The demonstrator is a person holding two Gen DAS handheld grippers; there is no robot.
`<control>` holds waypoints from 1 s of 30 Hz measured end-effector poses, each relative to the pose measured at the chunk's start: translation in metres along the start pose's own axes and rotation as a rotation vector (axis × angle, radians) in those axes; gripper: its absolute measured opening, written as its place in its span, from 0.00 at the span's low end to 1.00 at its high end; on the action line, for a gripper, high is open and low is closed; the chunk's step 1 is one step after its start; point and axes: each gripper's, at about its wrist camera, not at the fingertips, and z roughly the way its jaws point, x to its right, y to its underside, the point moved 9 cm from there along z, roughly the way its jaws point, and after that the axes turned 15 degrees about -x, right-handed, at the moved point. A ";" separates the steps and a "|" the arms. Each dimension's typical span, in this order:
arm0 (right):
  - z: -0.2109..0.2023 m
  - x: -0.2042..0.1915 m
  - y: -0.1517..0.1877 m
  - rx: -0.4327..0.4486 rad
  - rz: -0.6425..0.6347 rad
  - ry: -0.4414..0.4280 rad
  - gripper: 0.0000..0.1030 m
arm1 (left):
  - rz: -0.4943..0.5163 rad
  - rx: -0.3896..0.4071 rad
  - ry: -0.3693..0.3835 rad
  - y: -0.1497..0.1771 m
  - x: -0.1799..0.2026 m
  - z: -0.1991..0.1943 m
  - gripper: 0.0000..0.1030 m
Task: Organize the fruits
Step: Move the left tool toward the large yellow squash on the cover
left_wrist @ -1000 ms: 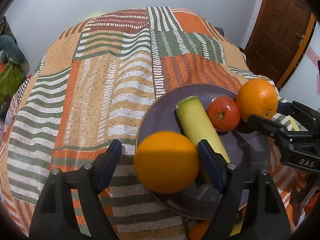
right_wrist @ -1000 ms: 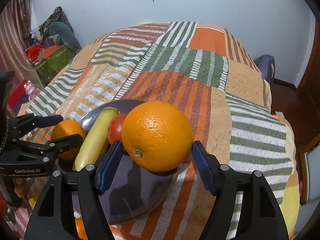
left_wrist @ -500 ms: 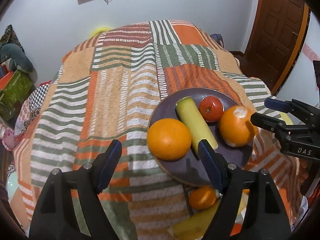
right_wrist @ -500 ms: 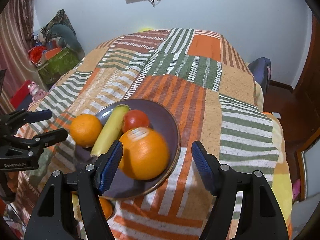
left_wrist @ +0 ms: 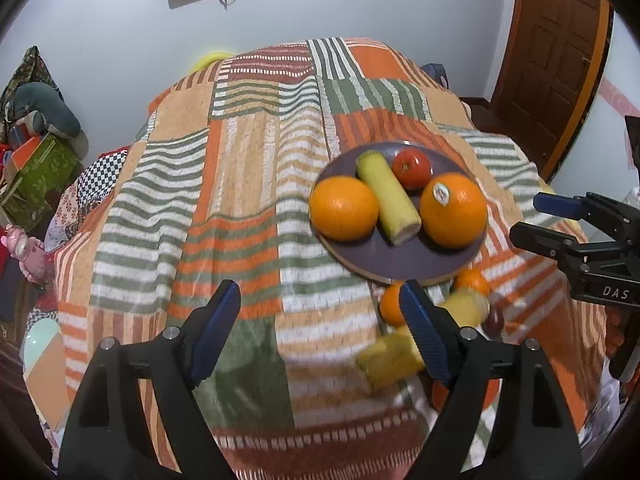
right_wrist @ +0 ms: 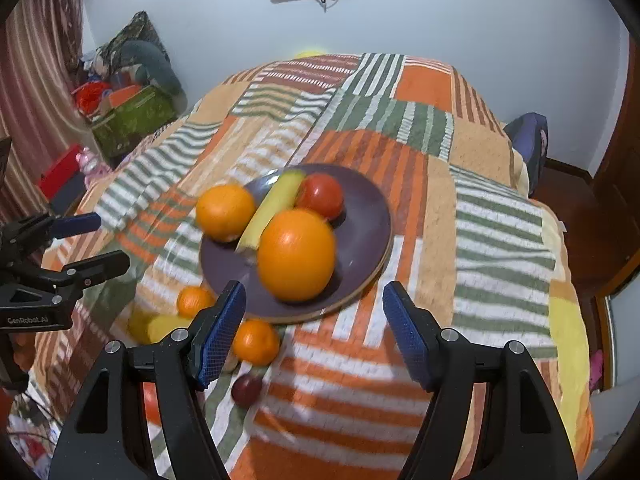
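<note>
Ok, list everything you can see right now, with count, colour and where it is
plate: 1, dark purple, on the bedspread
large oranges: 2, orange, on the plate, either side of the banana
banana: 1, yellow-green, middle of the plate
red fruit: 1, red, far side of the plate
small oranges: 2, orange, on the bedspread by the plate's near rim
yellow pieces: 2, blurred, near the small oranges
dark round fruit: 1, dark red, on the bedspread
bedspread: 1, orange, green and white stripes
left gripper: opening, empty
right gripper: open, empty

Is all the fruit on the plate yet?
Not yet. Two oranges, a banana and a red fruit sit on the plate. Both claws, left claw and right claw, are empty. Small oranges, yellow pieces and a dark fruit remain on the blanket.
</note>
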 end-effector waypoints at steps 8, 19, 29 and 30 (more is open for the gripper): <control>0.023 -0.008 0.026 -0.079 0.001 -0.010 0.66 | -0.032 -0.067 0.009 0.033 -0.014 0.018 0.80; 0.039 -0.016 0.031 -0.141 -0.007 -0.017 0.66 | -0.074 -0.096 0.053 0.039 -0.017 0.038 0.86; 0.033 -0.032 0.020 -0.117 -0.055 0.015 0.66 | -0.098 -0.097 0.085 0.047 -0.030 0.038 0.86; 0.034 -0.033 0.018 -0.115 -0.058 0.014 0.66 | -0.102 -0.099 0.104 0.048 -0.030 0.038 0.86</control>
